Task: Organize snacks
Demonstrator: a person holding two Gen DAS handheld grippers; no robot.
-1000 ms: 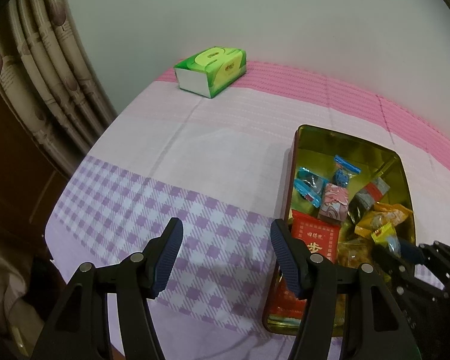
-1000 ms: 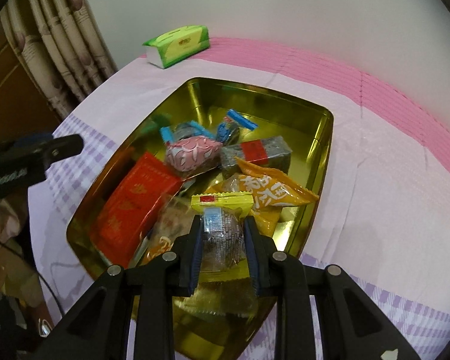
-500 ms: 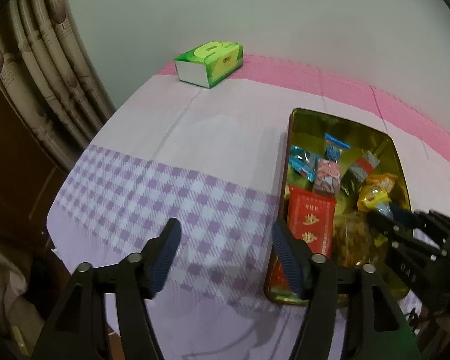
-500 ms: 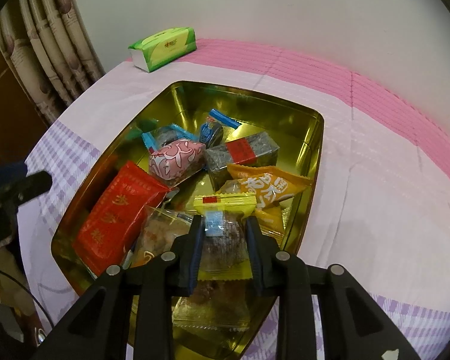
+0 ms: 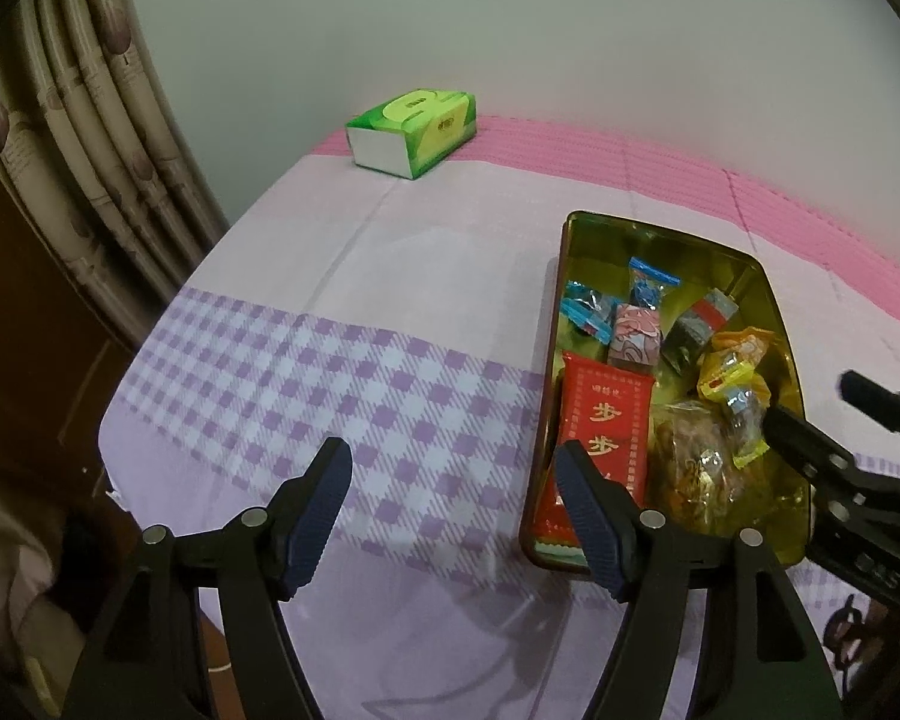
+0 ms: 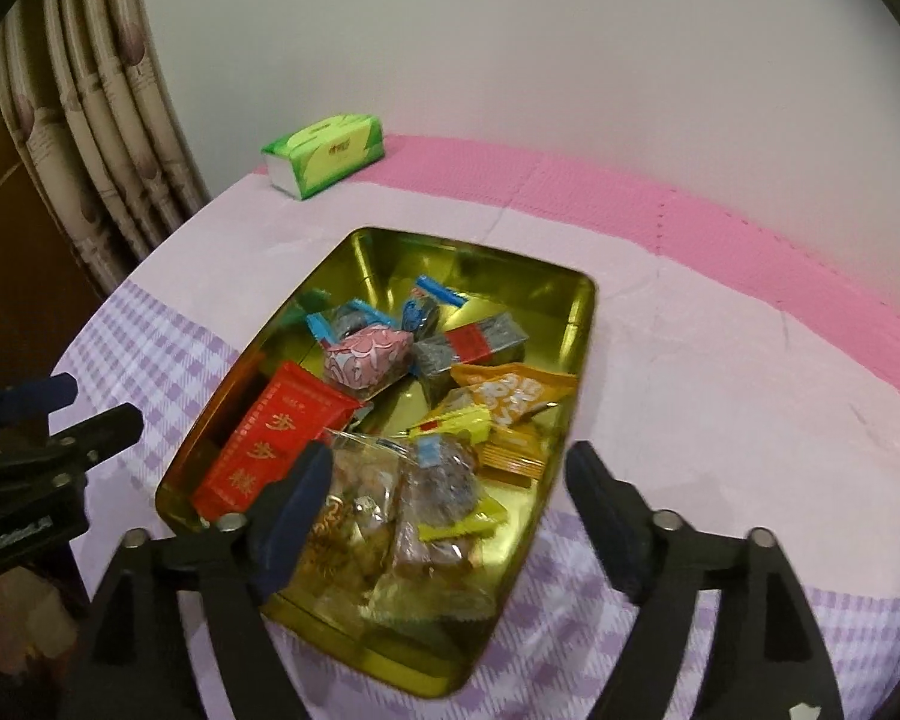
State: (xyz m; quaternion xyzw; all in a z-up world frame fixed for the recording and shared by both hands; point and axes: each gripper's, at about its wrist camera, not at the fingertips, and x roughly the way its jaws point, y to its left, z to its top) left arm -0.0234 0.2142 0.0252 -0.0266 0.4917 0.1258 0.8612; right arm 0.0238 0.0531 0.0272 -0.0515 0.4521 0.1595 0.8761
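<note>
Right gripper (image 6: 450, 480) jaws just opened wide; yellow-edged snack (image 6: 450, 480) lies loose between them in gold tin (image 6: 582, 324). Left gripper (image 5: 453, 501) open, empty. Risk: pad snags wrapper, drags it out.

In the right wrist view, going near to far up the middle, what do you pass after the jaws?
Yellow-edged clear snack → orange packet → pink candy → blue-ended candy → bare gold tin floor → tissue box.
</note>
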